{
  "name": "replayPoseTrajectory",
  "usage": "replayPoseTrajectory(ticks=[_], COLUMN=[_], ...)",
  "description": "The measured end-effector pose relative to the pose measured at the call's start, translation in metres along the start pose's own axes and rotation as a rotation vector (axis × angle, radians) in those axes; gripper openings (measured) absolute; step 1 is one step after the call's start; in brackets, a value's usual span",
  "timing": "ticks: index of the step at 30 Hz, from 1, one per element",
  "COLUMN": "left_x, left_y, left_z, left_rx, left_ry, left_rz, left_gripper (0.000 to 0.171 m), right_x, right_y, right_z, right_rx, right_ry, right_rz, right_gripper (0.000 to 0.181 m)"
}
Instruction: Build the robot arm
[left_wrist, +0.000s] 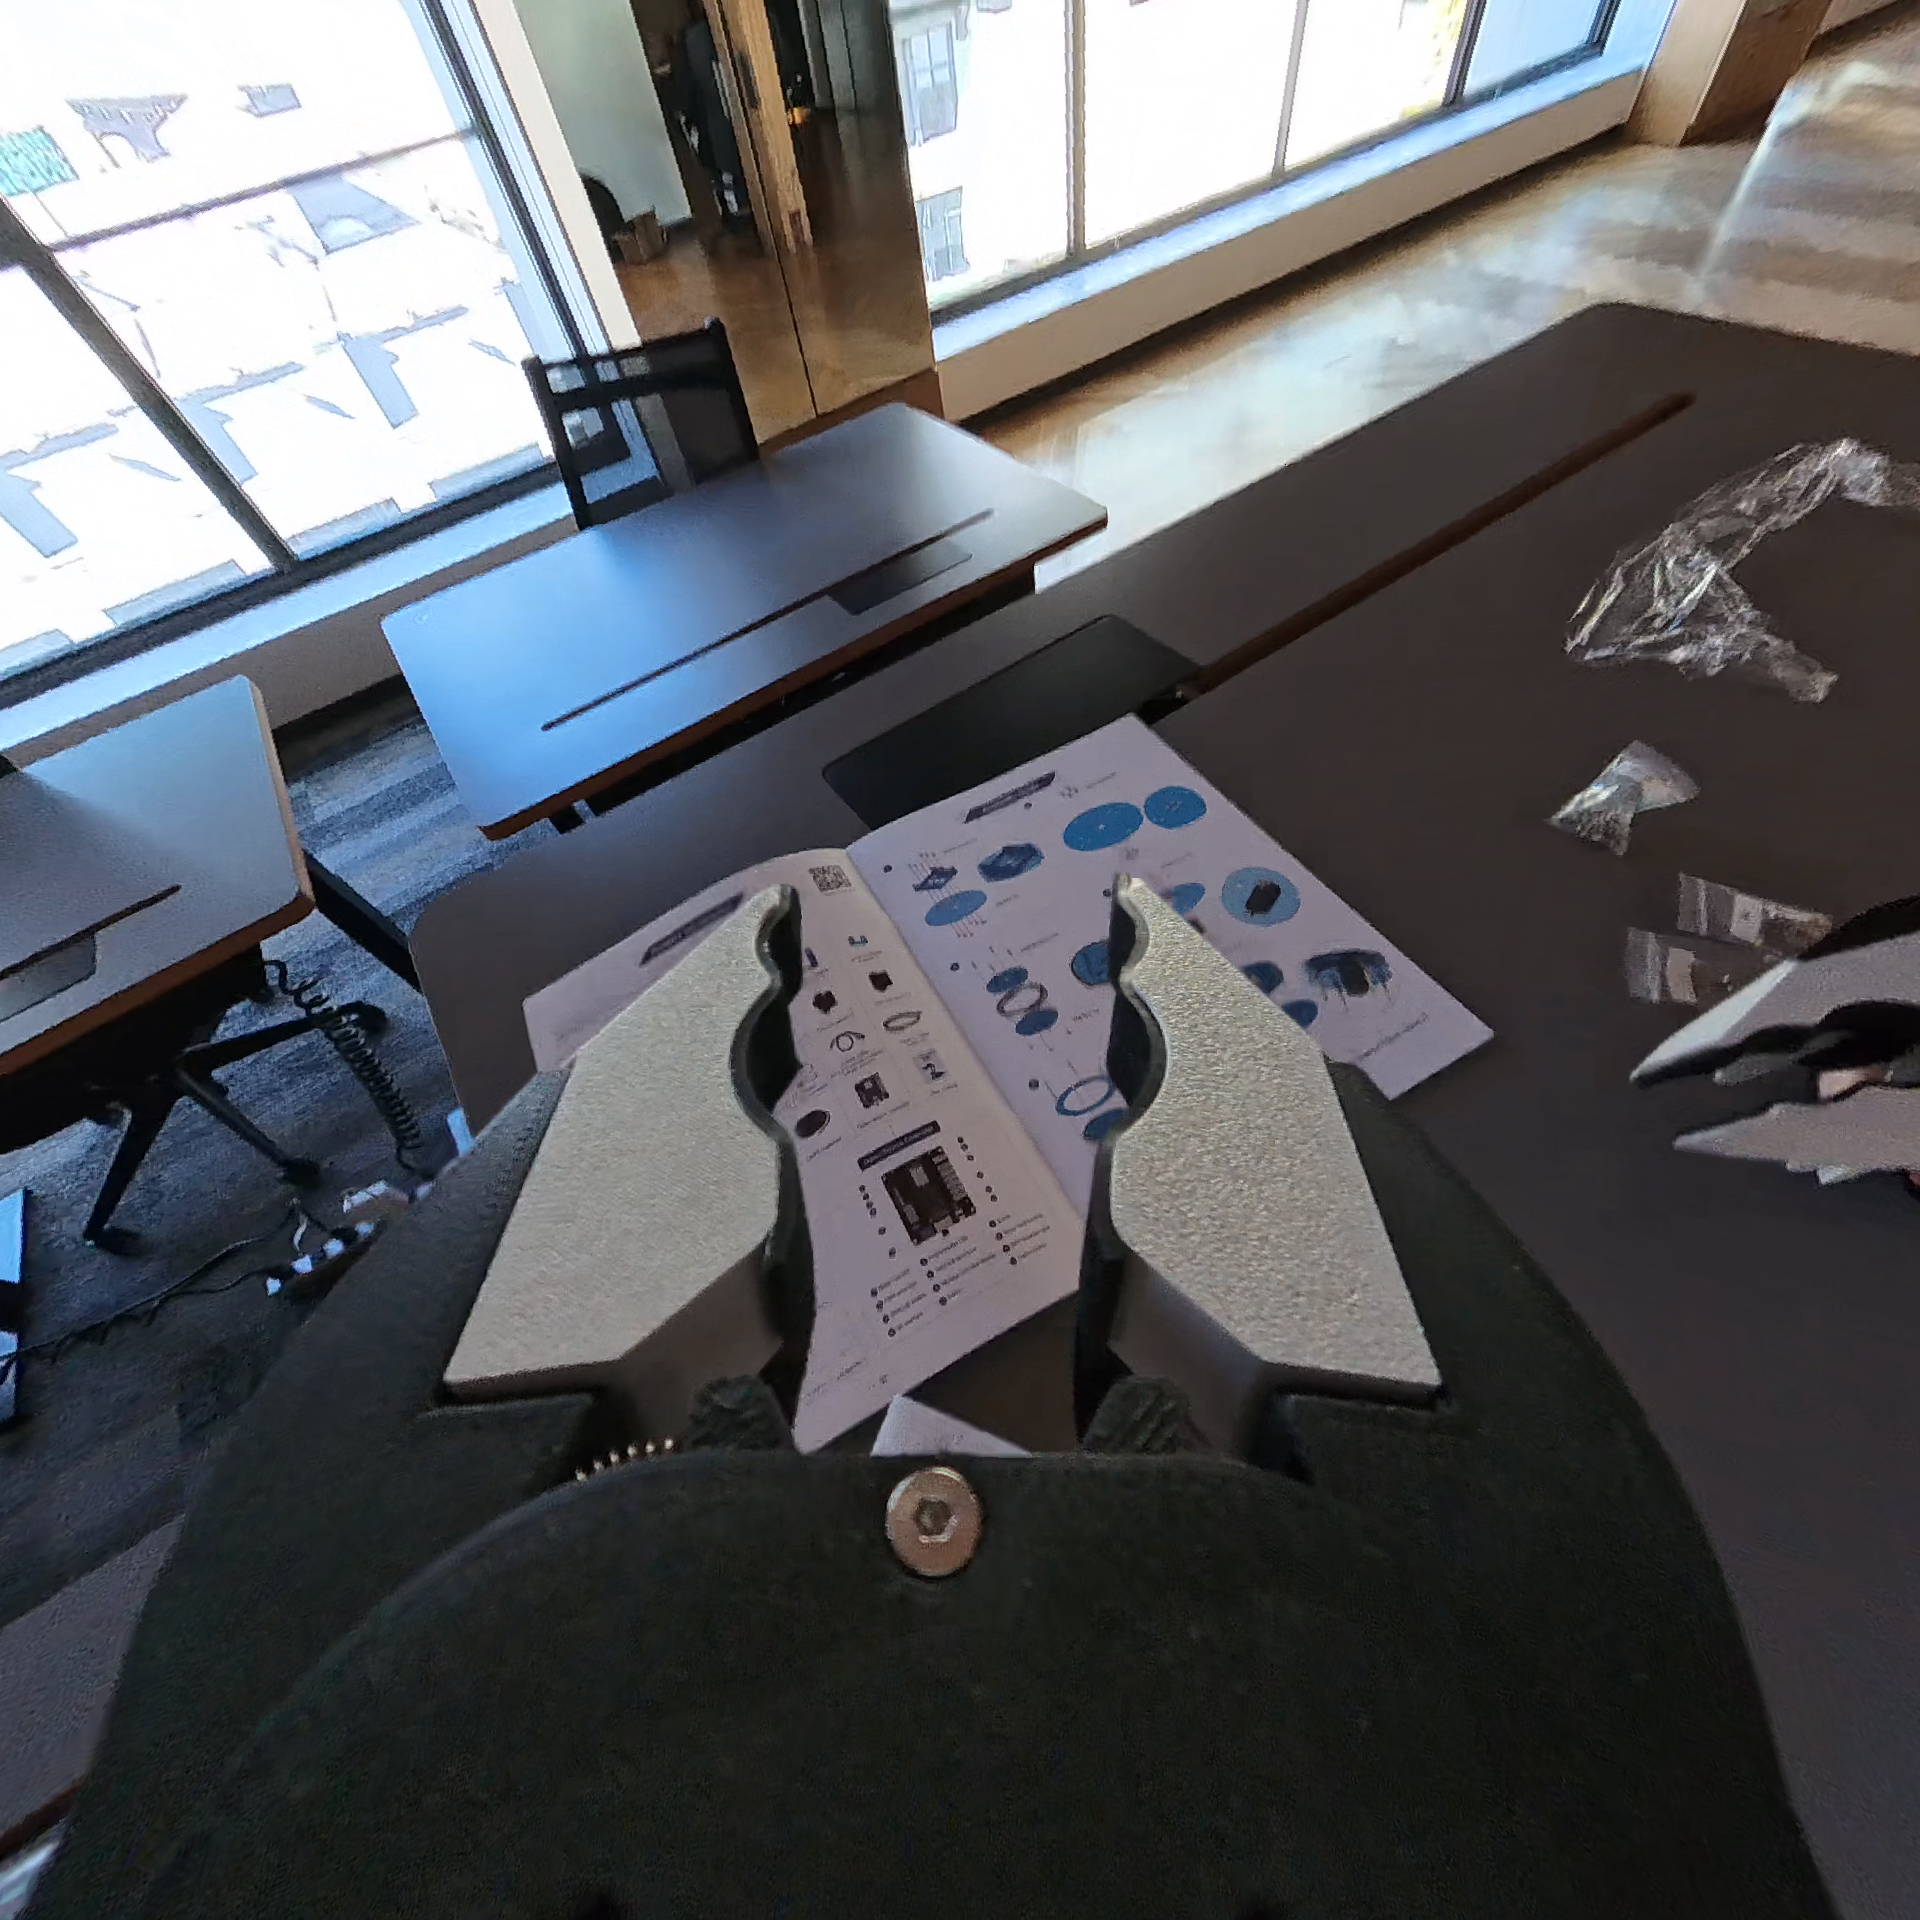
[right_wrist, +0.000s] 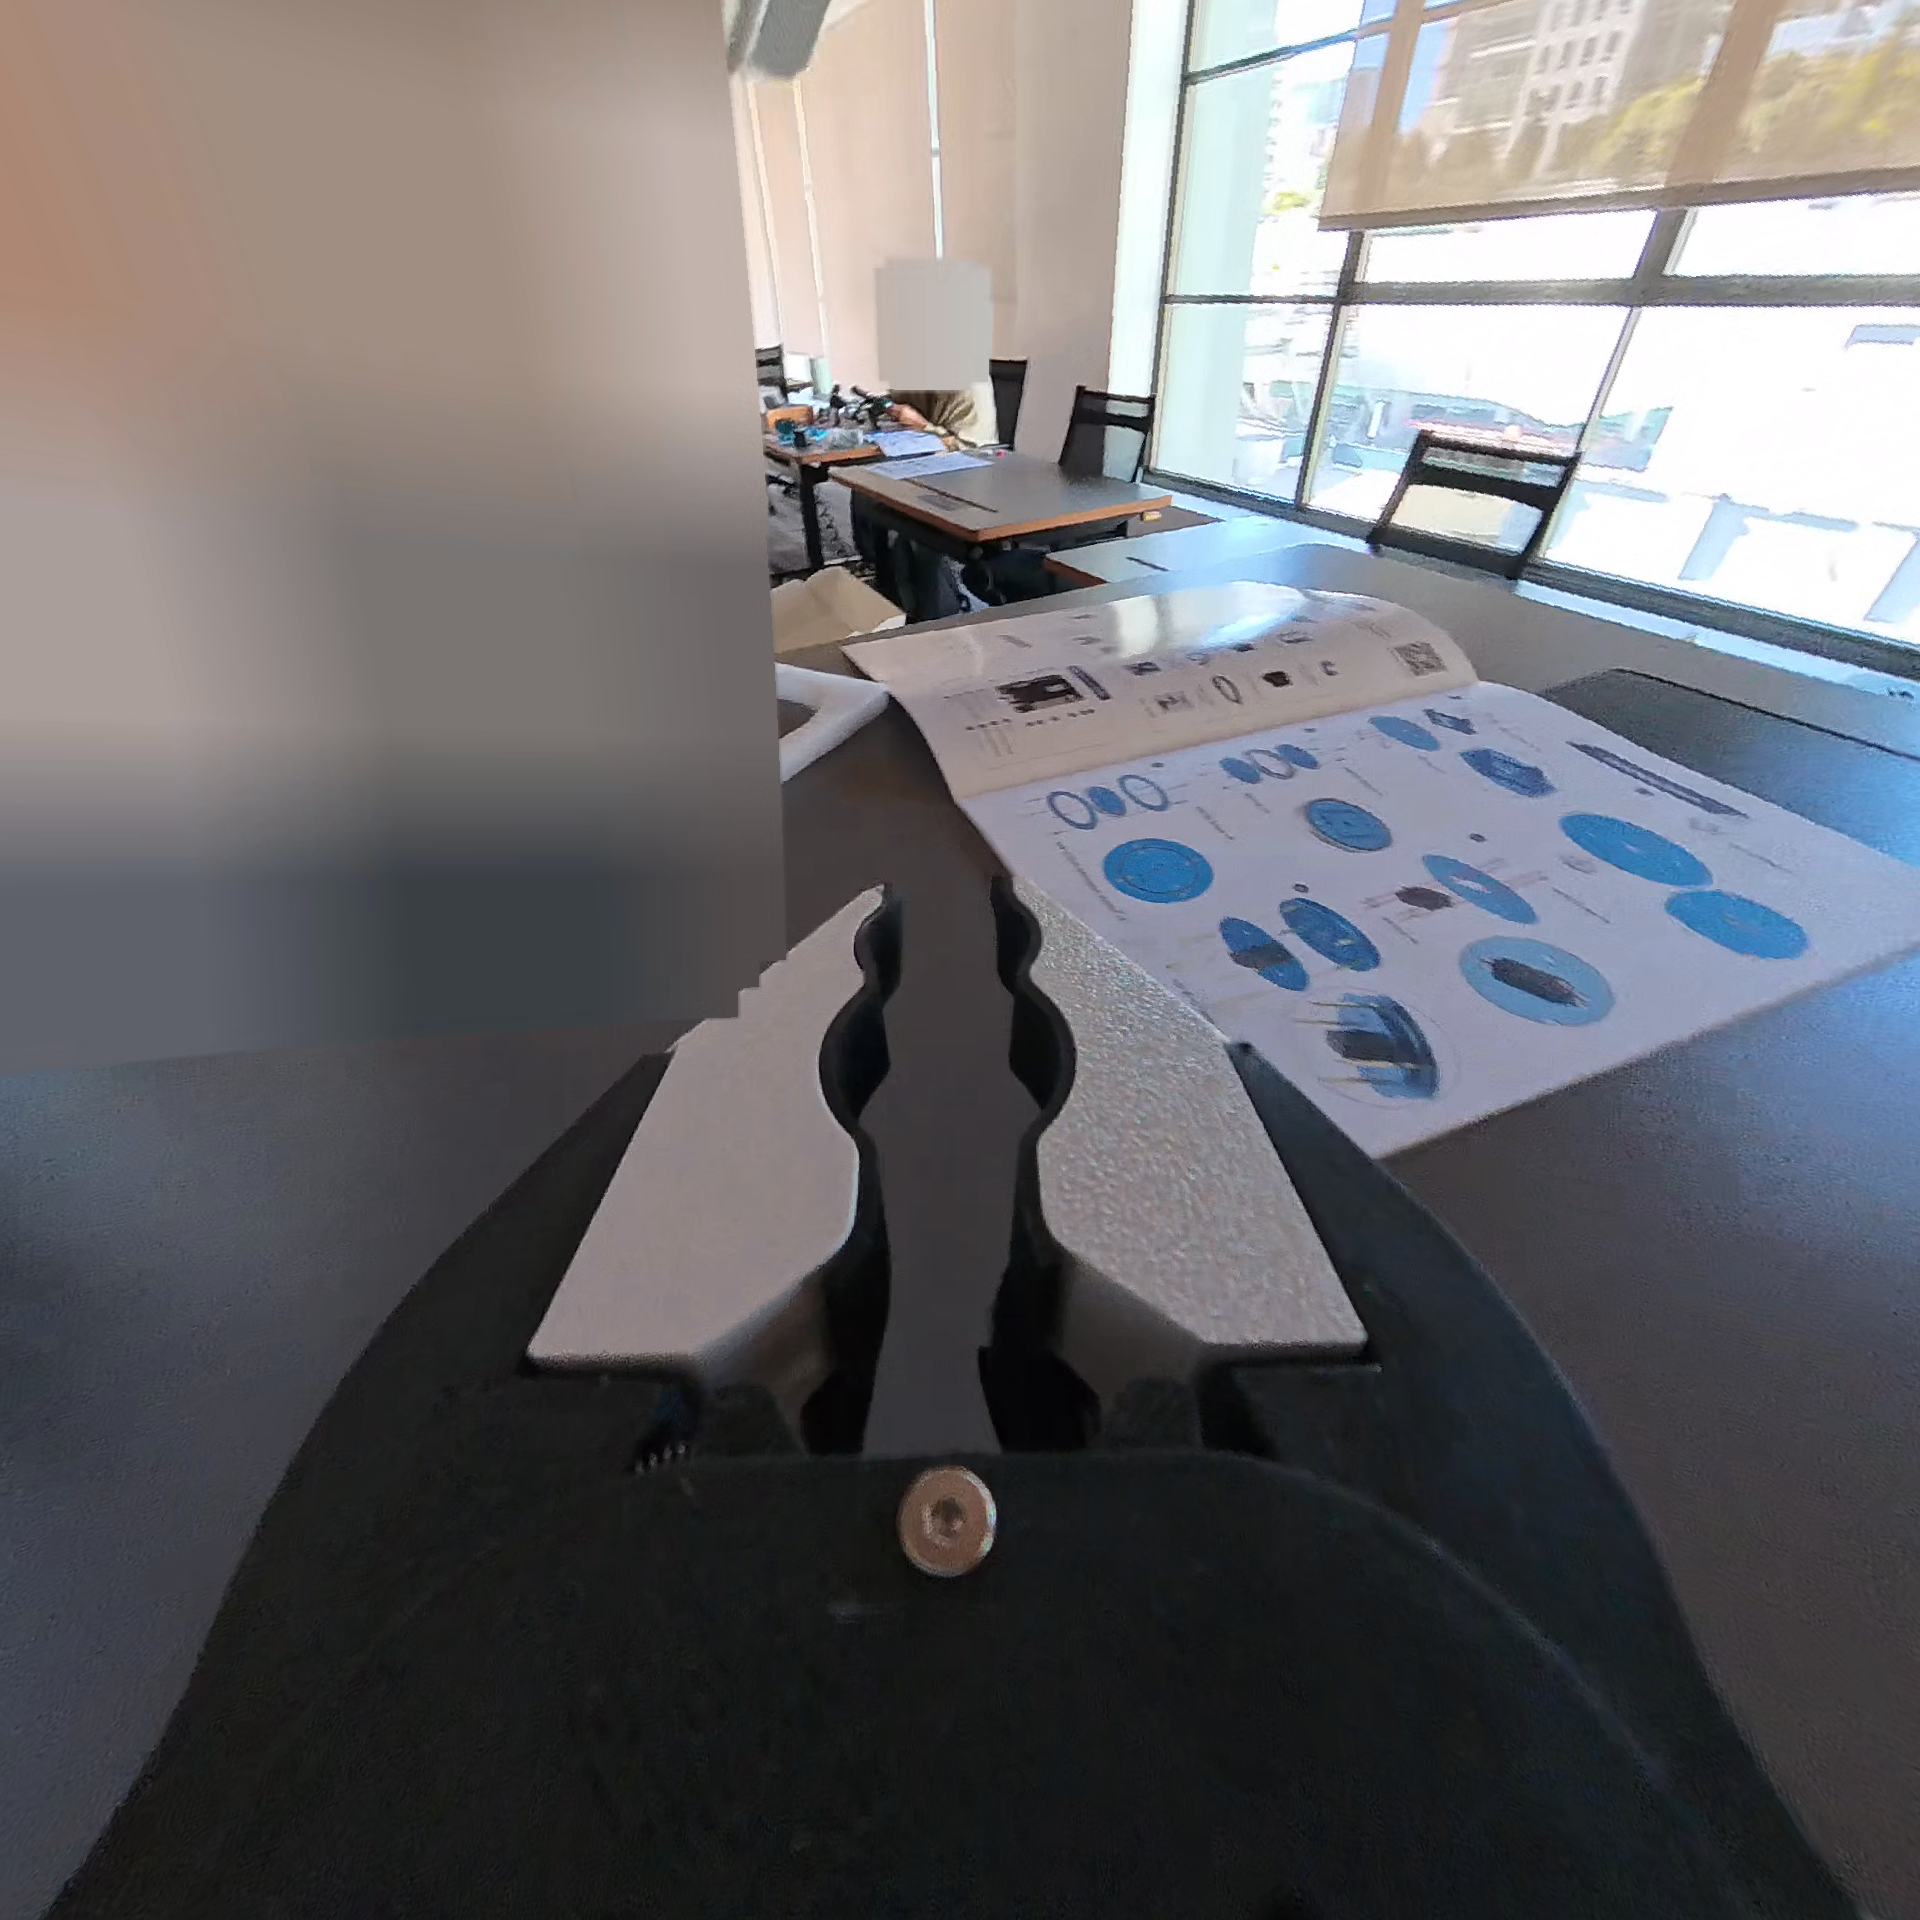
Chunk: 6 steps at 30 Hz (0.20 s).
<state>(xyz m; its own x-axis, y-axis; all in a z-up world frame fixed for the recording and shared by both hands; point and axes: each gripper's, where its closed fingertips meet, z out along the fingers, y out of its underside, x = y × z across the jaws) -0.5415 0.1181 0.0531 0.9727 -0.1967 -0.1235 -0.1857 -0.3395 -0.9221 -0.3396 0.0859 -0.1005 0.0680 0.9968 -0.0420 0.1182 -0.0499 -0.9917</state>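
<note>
Below, the left tongs (left_wrist: 951, 899) hang spread wide and empty over an open booklet (left_wrist: 1122, 883) on the dark table (left_wrist: 1558, 1299). Beside that booklet's edge, the right tongs (right_wrist: 940, 899) stand slightly parted, holding nothing, with plastic bags (left_wrist: 1704, 613) beyond them.

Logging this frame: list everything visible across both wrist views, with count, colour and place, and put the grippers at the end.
instruction booklet: one, white with blue diagrams, open flat on the near table, under the left gripper.
near table: one, dark grey.
crumpled plastic wrap: one, clear, far right of the table.
small parts bags: about three, clear, right of the booklet.
other desks: two at left, more farther off, dark tops with wood edges.
chairs: several, black, by the windows.
white tray-like piece: one, beyond the booklet; partly hidden.
left gripper: open, above the booklet.
right gripper: open, low over bare table beside the booklet.
</note>
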Motion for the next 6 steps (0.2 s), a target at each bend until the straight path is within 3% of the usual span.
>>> replayPoseTrajectory(ticks=[6], left_x=[-0.002], left_y=[0.029], left_z=[0.03], left_rx=[-0.124], left_ry=[0.025], left_rz=[-0.019], left_gripper=[0.061], right_x=[0.023], right_y=[0.0], right_z=[-0.009], right_rx=[-0.014], right_ry=[0.122], right_rz=[-0.022], right_gripper=[0.022])
